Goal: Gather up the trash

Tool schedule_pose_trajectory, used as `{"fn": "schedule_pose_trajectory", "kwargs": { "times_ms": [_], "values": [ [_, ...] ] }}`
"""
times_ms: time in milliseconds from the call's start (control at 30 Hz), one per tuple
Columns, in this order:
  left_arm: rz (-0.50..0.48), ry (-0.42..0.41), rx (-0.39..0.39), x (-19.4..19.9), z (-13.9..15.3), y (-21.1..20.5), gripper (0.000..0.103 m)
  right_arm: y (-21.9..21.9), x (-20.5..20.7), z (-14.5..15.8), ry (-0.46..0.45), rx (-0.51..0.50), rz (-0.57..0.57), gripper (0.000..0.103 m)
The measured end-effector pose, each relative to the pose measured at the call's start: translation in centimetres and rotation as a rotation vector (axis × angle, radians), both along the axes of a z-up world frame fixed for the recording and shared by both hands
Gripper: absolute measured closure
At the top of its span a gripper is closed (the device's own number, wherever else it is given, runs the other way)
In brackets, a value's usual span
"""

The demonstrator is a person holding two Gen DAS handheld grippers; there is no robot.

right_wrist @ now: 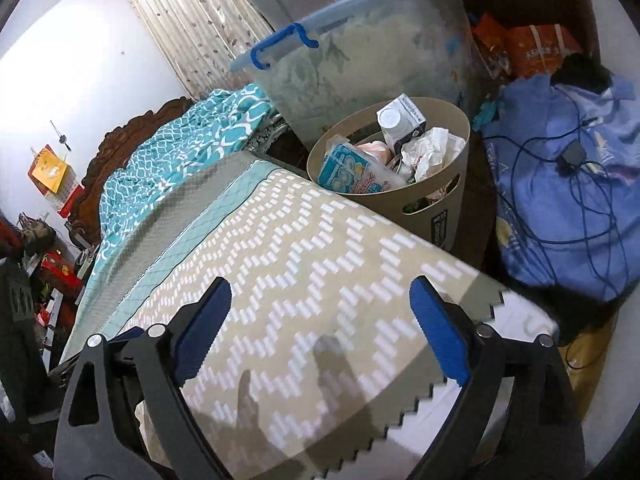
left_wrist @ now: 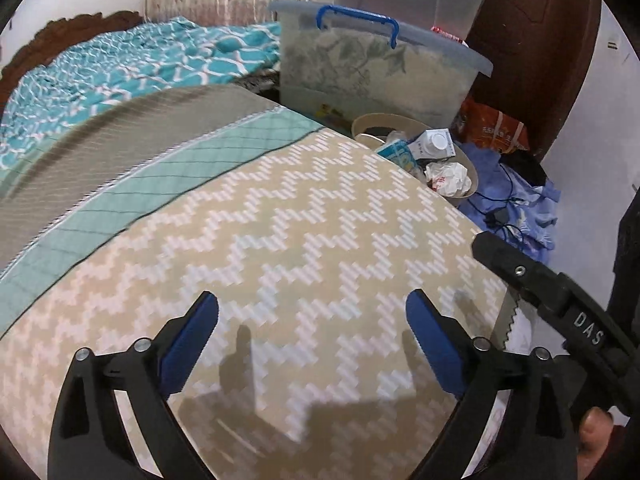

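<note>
A beige waste bin [right_wrist: 434,196] stands on the floor past the far edge of the table, full of trash: a white carton [right_wrist: 400,120], crumpled paper [right_wrist: 430,152] and a blue-and-white packet [right_wrist: 346,170]. The left wrist view shows the same bin [left_wrist: 470,172] beyond the table's far right corner. My left gripper [left_wrist: 312,326] hovers open over the beige zigzag table cloth [left_wrist: 280,240], nothing between its blue pads. My right gripper [right_wrist: 320,316] is also open and empty above the cloth [right_wrist: 300,260]. The right gripper's black finger [left_wrist: 520,270] reaches in at the right of the left wrist view.
A clear storage box with a blue handle [right_wrist: 360,52] stands behind the bin. A blue bag with a tangled cable [right_wrist: 568,184] lies to the bin's right, orange packets [right_wrist: 532,52] behind it. A bed with a teal patterned blanket [left_wrist: 120,64] runs along the table's left.
</note>
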State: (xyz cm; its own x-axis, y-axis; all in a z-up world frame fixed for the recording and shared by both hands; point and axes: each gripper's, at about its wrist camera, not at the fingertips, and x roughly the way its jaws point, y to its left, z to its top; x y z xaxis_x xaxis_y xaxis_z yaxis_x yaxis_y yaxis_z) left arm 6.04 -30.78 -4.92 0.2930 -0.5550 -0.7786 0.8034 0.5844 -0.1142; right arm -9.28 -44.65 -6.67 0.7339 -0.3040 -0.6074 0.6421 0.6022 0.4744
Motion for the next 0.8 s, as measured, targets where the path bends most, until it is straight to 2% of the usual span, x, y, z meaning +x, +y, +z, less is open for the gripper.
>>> {"fn": "schedule_pose_trajectory", "kwargs": {
  "times_ms": [400, 800],
  "values": [
    [0.059, -0.120, 0.008, -1.2, 2.6, 4.4, 0.009, 3.4, -1.5, 3.2, -0.028, -0.049, -0.047, 0.008],
    [0.099, -0.148, -0.020, -1.7, 4.2, 6.3, 0.009, 4.8, -2.0, 4.7, -0.046, -0.063, -0.050, 0.005]
  ]
}}
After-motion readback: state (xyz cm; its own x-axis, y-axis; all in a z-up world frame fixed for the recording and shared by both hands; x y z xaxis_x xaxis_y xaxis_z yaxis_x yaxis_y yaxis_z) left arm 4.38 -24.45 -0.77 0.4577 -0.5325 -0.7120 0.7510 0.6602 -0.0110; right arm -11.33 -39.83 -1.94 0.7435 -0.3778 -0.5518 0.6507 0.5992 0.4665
